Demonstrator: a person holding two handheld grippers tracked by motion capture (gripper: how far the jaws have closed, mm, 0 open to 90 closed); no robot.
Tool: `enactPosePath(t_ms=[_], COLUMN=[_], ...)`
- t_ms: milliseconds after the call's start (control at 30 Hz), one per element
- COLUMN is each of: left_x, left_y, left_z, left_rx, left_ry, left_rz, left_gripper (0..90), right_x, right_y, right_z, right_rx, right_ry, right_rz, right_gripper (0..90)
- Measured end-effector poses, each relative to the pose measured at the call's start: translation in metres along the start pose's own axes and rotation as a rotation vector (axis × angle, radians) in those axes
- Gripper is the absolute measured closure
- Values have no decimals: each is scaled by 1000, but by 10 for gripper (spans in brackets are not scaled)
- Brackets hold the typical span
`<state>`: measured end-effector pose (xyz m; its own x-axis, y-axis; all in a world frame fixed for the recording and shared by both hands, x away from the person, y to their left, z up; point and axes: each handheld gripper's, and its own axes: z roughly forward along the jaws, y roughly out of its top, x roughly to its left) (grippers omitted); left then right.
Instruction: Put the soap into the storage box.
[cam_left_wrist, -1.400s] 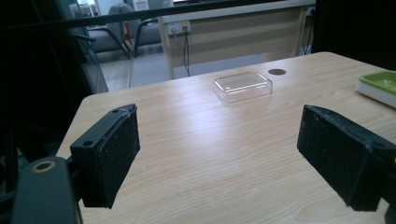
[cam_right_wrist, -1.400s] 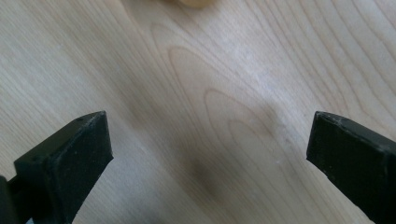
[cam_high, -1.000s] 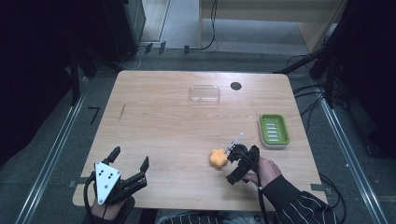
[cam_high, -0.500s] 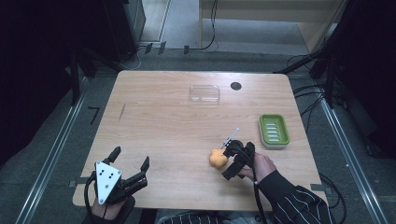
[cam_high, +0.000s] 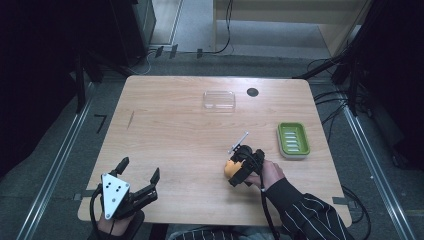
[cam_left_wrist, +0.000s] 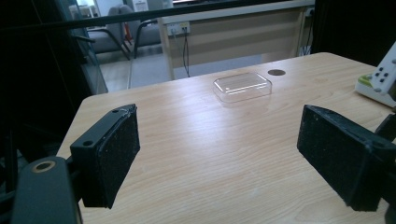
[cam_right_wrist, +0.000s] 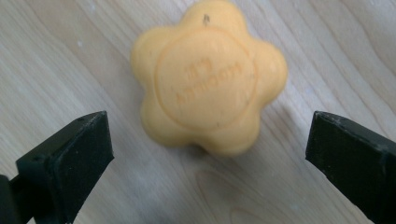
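An orange flower-shaped soap lies flat on the table, near its near edge and right of the middle. The right gripper hangs just over it, tilted down, with its jaws apart and the soap between them but a little ahead; in the right gripper view neither jaw touches it, and bare wood shows on both sides. The soap has a round raised stamp on top with lettering too blurred to read. In the high view the soap peeks out at the left side of the right gripper, and the hand behind it comes in from a striped sleeve. A green soap dish sits near the right edge of the table, a little beyond the right gripper and apart from it. A clear lid lies at the far side, with a small dark hole in the table just to its right. The left gripper rests at the near left corner, jaws wide apart and holding nothing; its own view looks across bare wood to the clear lid.
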<state>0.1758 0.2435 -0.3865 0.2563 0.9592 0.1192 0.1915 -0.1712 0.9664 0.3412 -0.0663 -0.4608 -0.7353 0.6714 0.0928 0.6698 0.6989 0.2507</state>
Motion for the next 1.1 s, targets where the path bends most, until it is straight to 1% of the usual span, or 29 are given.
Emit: enactPosePath(t_ms=[67,133,167,200,300,367,400,433,500,533,567,600,800,867,900,933,967,1033,1067,1100], left_x=[0,1,1,1,1,1,1,0,1,1,1,1,0,0,0,0,0,0,0,0], left_y=[0,0,0,0,0,0,0,0,0,0,0,0,0,0,0,0,0,0,0,0], left_z=[0,0,0,0,0,0,0,0,0,0,0,-1,0,0,0,0,0,0,0,0], left_rx=[1,3,3,3,-2,-1,-1,-2,-2,-2,-2,-2,-3,-2,-2,-2,-2,-2,-3,-3], left_ry=[0,1,0,0,-1,0,0,-1,-1,-1,-1,-1,-1,-1,-1,-1,-1,-2,-2,-2], left_rz=[-1,-3,-2,-2,-6,-7,-7,-4,-4,-6,-6,-7,-2,0,-1,-1,-1,0,-2,-2], left_gripper=[136,137,137,137,137,137,137,136,137,136,136,136,136,136,136,136,136,136,136,137], right_x=[0,0,1,1,1,-2,-2,-2,-1,0,0,-1,-2,-1,-1,-2,-2,-3,-3,-3], right_y=[3,5,6,6,7,6,6,5,5,5,5,6,6,6,6,7,7,7,7,7], right_z=[2,3,4,4,7,7,7,7,5,4,4,3,3,4,4,5,5,6,5,5], right_rx=[-13,-14,-10,-10,9,11,11,16,19,18,18,27,32,28,29,23,21,16,20,17], right_ry=[1,7,-2,-2,-20,-26,-26,-16,-14,-16,-16,-24,-32,-33,-30,-25,-21,-13,-3,2], right_rz=[7,22,18,18,29,31,31,38,23,17,17,14,27,41,47,42,47,47,58,61], right_gripper=[44,80,104,104,190,218,218,268,335,360,360,391,390,385,372,358,320,308,284,281])
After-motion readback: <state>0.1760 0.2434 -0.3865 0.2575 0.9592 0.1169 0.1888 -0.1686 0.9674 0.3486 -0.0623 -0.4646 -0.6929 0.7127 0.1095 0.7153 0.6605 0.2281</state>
